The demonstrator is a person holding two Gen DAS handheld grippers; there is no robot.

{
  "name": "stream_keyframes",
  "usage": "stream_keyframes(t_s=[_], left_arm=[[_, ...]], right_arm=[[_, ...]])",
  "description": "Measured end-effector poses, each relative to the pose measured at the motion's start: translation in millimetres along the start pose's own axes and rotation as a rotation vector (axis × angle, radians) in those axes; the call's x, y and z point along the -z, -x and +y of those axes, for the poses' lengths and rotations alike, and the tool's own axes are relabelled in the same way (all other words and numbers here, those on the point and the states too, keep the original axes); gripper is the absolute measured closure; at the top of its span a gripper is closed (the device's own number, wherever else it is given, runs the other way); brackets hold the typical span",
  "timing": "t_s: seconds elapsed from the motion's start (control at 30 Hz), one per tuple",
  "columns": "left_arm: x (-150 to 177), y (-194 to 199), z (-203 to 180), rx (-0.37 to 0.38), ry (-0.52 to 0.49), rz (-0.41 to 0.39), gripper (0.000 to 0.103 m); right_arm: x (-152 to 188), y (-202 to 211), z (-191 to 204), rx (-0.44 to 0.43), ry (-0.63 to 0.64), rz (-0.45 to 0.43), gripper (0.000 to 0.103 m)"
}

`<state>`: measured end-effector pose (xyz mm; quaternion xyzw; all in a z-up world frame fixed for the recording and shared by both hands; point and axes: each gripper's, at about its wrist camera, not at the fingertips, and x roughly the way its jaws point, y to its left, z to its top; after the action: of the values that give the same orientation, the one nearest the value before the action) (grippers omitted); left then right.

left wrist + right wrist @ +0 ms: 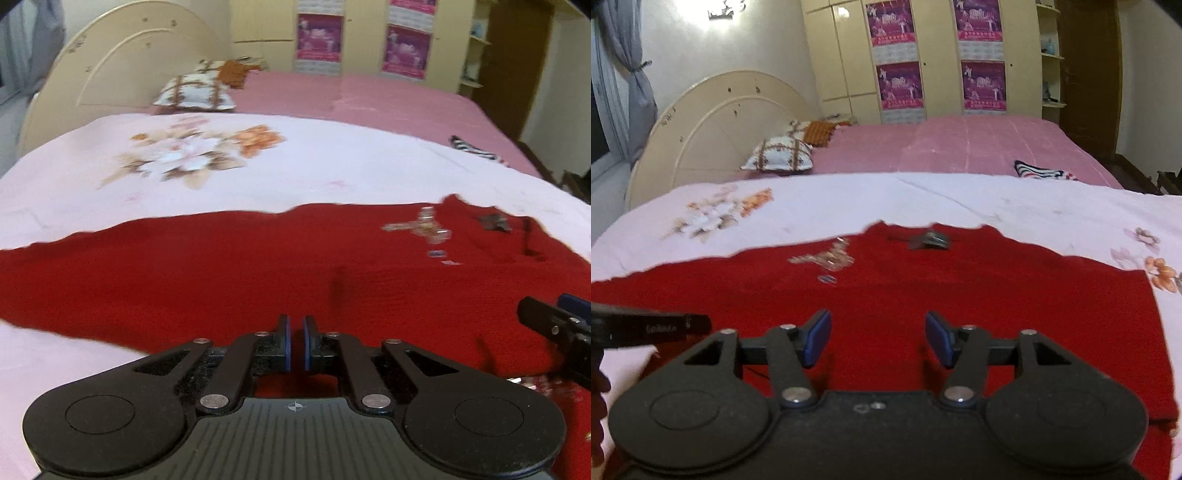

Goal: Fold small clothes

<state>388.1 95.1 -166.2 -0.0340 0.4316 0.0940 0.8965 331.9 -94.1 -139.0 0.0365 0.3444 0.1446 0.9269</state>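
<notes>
Both grippers hover low over the near edge of the bed. On the left gripper (296, 341) the blue pads sit almost together, with nothing visibly pinched between them; the right gripper (878, 341) is spread wide and empty. Under them a red garment (221, 273) lies spread flat on the pale floral sheet (332, 170), decoration upward, with no fold visible. Folding seems barely begun: every fold is still to make. A striped cloth (1039, 172) lies well apart near the bed's far right edge.
</notes>
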Motion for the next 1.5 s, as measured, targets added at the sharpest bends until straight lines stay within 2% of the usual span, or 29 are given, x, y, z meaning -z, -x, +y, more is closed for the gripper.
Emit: stream_keyframes(t_s=[0.03,0.07,0.1,0.13,0.17,0.3,0.4,0.63,0.67,0.7,0.73,0.77,0.83,0.97,1.0,1.03,1.07,1.1,1.17,1.33,1.4,1.47,1.5], left_arm=[[1,1,7,-0.019,0.004,0.0,0.046],[3,3,15,-0.044,0.011,-0.011,0.0],[6,9,22,-0.07,0.018,-0.06,0.002],[9,16,29,-0.073,0.015,-0.117,0.001],[11,21,37,-0.071,0.009,-0.146,0.001],[12,17,73,-0.069,0.054,-0.084,0.0],[19,13,110,-0.076,0.126,-0.047,0.001],[43,-1,223,-0.076,0.468,-0.005,0.001],[46,-5,236,-0.071,0.515,-0.005,0.004],[50,-9,251,-0.058,0.574,-0.011,0.012],[53,-14,265,-0.044,0.624,-0.011,0.026],[55,-17,275,-0.029,0.658,-0.028,0.031],[53,-26,290,0.008,0.722,-0.048,0.035],[49,-43,305,0.039,0.792,-0.096,0.036],[49,-47,306,0.042,0.806,-0.109,0.041],[48,-50,307,0.03,0.818,-0.115,0.064],[48,-55,310,0.026,0.836,-0.109,0.09],[49,-60,312,0.032,0.867,-0.101,0.098],[50,-65,315,0.05,0.911,-0.105,0.098],[41,-60,298,0.049,0.841,-0.149,0.098],[37,-48,298,0.069,0.813,-0.185,0.098],[26,-37,286,0.098,0.756,-0.221,0.098],[19,-31,279,0.109,0.723,-0.238,0.098]], right_arm=[[1,-2,5,0.0,0.002,0.005,0.038],[3,-7,11,-0.002,0.012,0.02,0.038],[7,-14,17,0.01,0.036,0.045,0.038],[11,-26,25,0.037,0.075,0.113,0.04],[14,-32,27,0.046,0.077,0.143,0.042],[9,-14,34,-0.01,-0.008,0.072,0.043],[6,-9,45,-0.011,0.011,0.055,0.042],[2,-14,75,-0.044,0.024,0.053,0.042],[2,-16,79,-0.046,0.028,0.055,0.042],[2,-18,83,-0.046,0.033,0.057,0.042],[2,-20,86,-0.044,0.038,0.058,0.042],[2,-21,89,-0.042,0.04,0.059,0.042],[2,-24,92,-0.04,0.038,0.061,0.042],[0,-29,95,-0.027,0.039,0.059,0.042],[0,-29,95,-0.024,0.038,0.058,0.042],[0,-31,96,-0.02,0.041,0.057,0.042],[1,-32,97,-0.014,0.046,0.056,0.043],[1,-32,97,-0.006,0.053,0.054,0.043],[0,-33,98,0.012,0.067,0.05,0.045],[-3,-34,100,0.038,0.078,0.029,0.046],[2,-44,103,0.048,0.102,0.053,0.048],[15,-63,107,0.06,0.16,0.135,0.046],[18,-62,108,0.064,0.184,0.102,0.046]])
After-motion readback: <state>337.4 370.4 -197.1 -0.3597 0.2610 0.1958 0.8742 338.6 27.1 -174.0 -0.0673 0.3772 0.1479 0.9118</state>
